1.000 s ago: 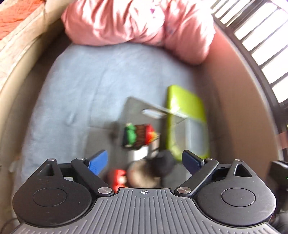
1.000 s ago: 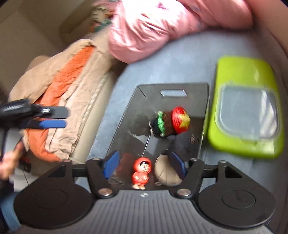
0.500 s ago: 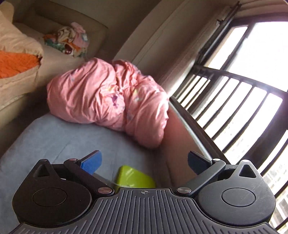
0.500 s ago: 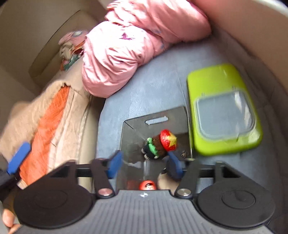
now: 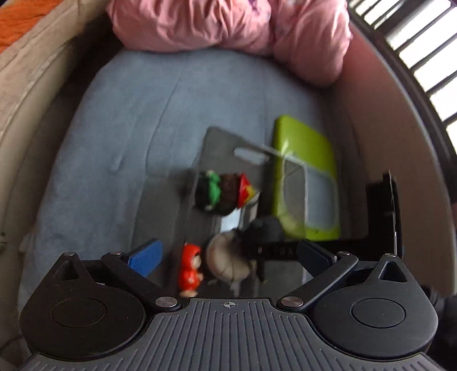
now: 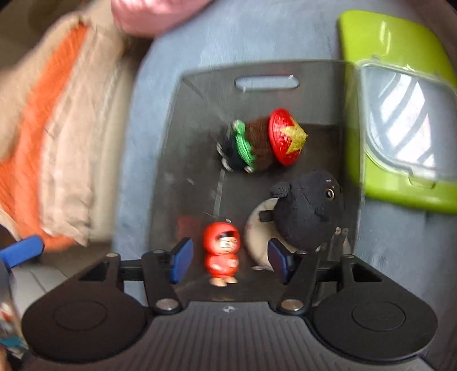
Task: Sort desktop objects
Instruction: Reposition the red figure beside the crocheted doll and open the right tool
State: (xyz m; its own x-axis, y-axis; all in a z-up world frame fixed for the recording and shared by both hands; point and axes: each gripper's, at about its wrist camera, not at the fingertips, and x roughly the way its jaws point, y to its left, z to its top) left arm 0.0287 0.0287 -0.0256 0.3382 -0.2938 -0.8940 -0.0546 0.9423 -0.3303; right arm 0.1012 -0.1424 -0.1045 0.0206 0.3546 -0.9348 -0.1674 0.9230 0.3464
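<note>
- Your 3 toys lie on a dark board [image 6: 200,159] that rests on the blue cushion [image 5: 128,137].
- The red figure [image 6: 221,254] stands at the board's near edge, between the fingers of your right gripper [image 6: 227,258], whose jaws are apart and not touching it.
- The black plush toy [image 6: 310,208] sits just right of the red figure, over a pale round part, with the right fingertip [image 6: 278,261] in front of it.
- The knitted doll [image 6: 262,141] with a red hat lies on its side farther up the board.
- A green box [image 6: 380,51] with a clear lid lies just beside the board's right edge.
- Your left gripper [image 5: 228,254] hangs above the board's near end, jaws wide apart and empty.
- A pink quilt [image 5: 228,25] is bunched at the cushion's far end.
</note>
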